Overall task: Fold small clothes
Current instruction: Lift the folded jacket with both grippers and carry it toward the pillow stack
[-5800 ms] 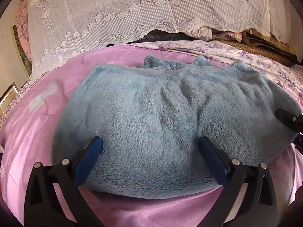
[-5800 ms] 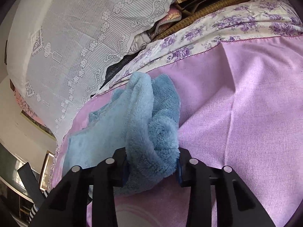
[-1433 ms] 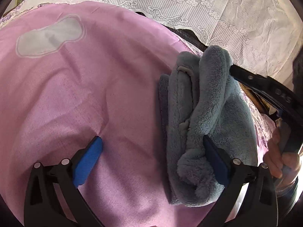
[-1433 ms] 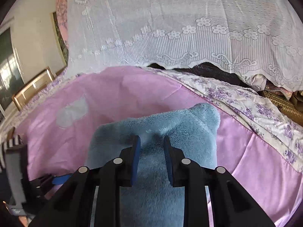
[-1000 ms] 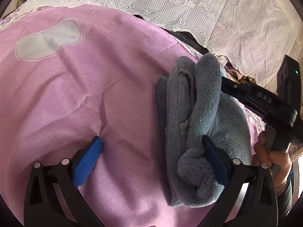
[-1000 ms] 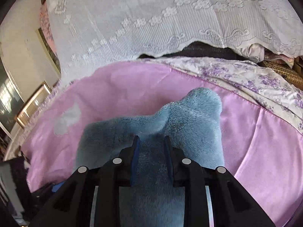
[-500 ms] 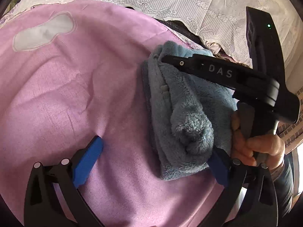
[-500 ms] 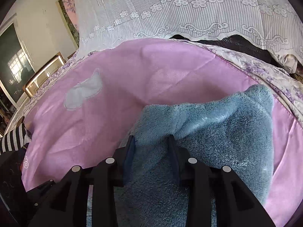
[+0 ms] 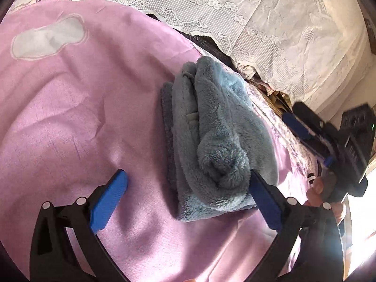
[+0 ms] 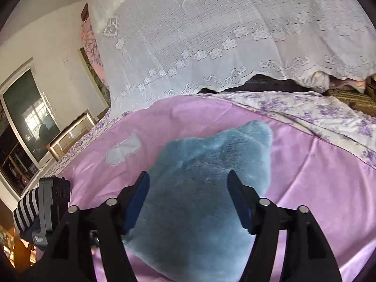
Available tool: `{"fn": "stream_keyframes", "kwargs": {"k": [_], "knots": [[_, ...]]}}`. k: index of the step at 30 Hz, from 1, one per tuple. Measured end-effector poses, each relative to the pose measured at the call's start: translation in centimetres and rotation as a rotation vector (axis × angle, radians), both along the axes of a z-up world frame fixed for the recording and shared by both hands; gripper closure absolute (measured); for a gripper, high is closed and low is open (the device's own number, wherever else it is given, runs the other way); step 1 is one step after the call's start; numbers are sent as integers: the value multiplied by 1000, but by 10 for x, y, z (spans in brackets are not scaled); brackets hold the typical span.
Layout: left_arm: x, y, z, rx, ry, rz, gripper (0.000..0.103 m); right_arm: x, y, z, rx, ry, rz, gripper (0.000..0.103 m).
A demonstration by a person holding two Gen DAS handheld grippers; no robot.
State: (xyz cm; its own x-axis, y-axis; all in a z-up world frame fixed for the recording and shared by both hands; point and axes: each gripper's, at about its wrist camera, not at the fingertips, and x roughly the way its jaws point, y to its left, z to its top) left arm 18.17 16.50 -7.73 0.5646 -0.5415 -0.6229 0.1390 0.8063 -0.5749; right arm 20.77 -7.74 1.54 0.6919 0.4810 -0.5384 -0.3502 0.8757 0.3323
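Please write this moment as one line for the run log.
garment: blue fleece garment folded, lying on pink sheet | right gripper: fingers opening, not pressing garment | left gripper: open, holding nothing

free: pink sheet (image 9: 70,117) left of folded fleece (image 9: 211,129) | blocked: lace cover (image 9: 258,23) (behind)

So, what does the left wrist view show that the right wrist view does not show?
Only the left wrist view shows the layered side edge of the folded fluffy blue garment, the left gripper with jaws wide open, and the hand that holds the right gripper.

Only the right wrist view shows the dark window, the striped sleeve, and the right gripper from behind, its jaws opening on either side of the garment without pressing it.

Both show the garment, the pink bedsheet with its white patch, and the white lace cloth.
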Motion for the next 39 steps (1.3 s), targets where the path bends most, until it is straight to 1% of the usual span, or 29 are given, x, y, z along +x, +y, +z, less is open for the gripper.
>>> {"fn": "stream_keyframes", "kwargs": {"k": [2, 5, 6, 8, 11, 15, 18, 20, 22, 25, 26, 30, 33, 34, 37, 38, 39], "knots": [[4, -4, 3, -23, 13, 3, 5, -3, -26, -9, 31, 22, -42, 32], [18, -15, 10, -41, 29, 14, 5, 6, -53, -32, 135, 103, -81, 32], [24, -20, 11, -32, 39, 10, 5, 11, -58, -40, 167, 128, -87, 32], [36, -26, 12, -16, 58, 20, 5, 21, -62, -54, 228, 166, -94, 32], [46, -30, -1, -39, 84, 15, 5, 32, -65, -74, 317, 226, -79, 32], [40, -26, -4, -49, 48, -18, 5, 40, -68, -93, 401, 273, -47, 31], [36, -25, -6, -64, 38, -31, 5, 45, -67, -104, 466, 318, -30, 29], [34, -25, -4, -96, 31, -61, 5, 47, -62, -107, 472, 334, -13, 25], [32, -26, -3, -119, 26, -90, 5, 47, -57, -108, 456, 334, -1, 21], [37, -35, -8, -73, 51, -100, 5, 48, -52, -108, 442, 335, 11, 20], [38, -36, -9, -68, 52, -105, 5, 49, -50, -109, 441, 336, 14, 19], [39, -36, -9, -79, 54, -100, 5, 52, -47, -112, 449, 335, 24, 19], [44, -41, -10, -101, 63, -105, 5, 57, -41, -113, 437, 332, 31, 19], [45, -43, -10, -96, 62, -110, 5, 58, -40, -113, 431, 330, 36, 19], [45, -49, -9, -62, 46, -109, 5, 58, -37, -114, 418, 320, 41, 20], [45, -50, -8, -58, 42, -108, 8, 58, -37, -114, 415, 317, 43, 26], [44, -50, -8, -48, 37, -106, 11, 58, -36, -114, 409, 315, 45, 29]]}}
